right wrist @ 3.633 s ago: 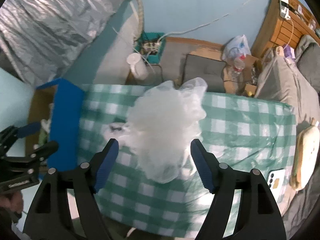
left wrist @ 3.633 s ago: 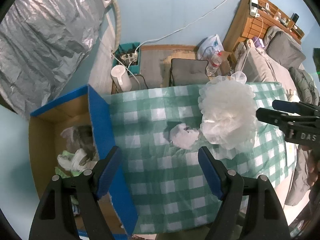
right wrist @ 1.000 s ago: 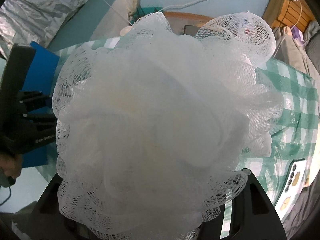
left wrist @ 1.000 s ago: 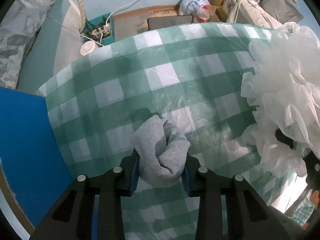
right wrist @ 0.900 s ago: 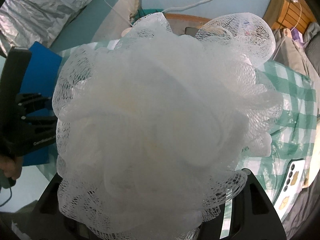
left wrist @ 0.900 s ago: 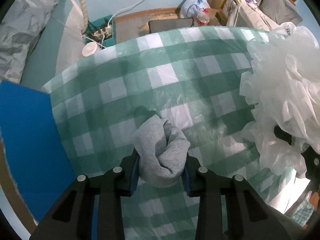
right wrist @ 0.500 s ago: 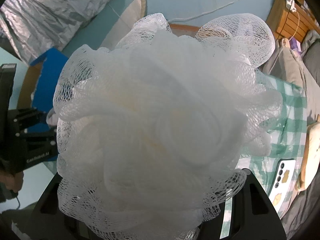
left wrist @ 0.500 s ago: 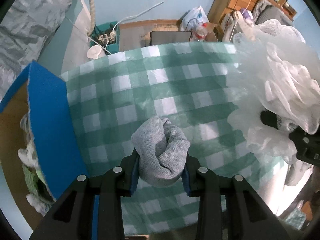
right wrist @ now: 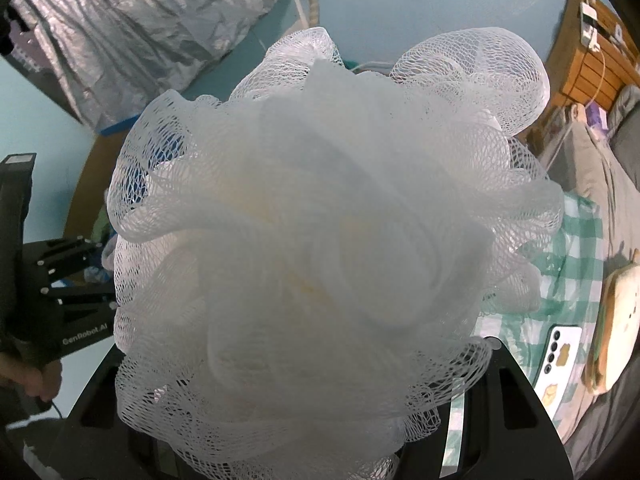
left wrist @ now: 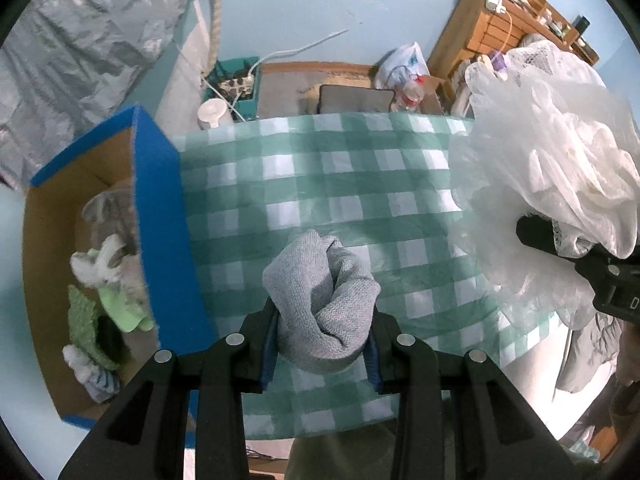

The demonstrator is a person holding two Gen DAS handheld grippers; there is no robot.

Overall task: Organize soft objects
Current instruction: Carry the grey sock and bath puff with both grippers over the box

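My left gripper [left wrist: 322, 344] is shut on a rolled grey cloth [left wrist: 320, 300] and holds it above the green checked tablecloth [left wrist: 320, 184]. A blue-edged cardboard box [left wrist: 160, 216] stands to its left with several soft items inside [left wrist: 104, 272]. My right gripper is shut on a big white mesh bath pouf [right wrist: 320, 232] that fills the right wrist view and hides the fingers. The pouf also shows at the right of the left wrist view [left wrist: 552, 184]. The left gripper's body shows at the left of the right wrist view [right wrist: 48, 280].
A phone [right wrist: 560, 360] and a toast-shaped cushion [right wrist: 616, 328] lie on the table's right side. Behind the table are a white kettle [left wrist: 214, 114], a power strip box [left wrist: 236, 82], a dark cushion [left wrist: 356, 98] and wooden shelves [left wrist: 508, 20]. Silver foil [left wrist: 80, 40] hangs at the left.
Both grippers closed on their objects and lifted them off the table. Over the last second they rose and moved left, bringing the box into the left wrist view.
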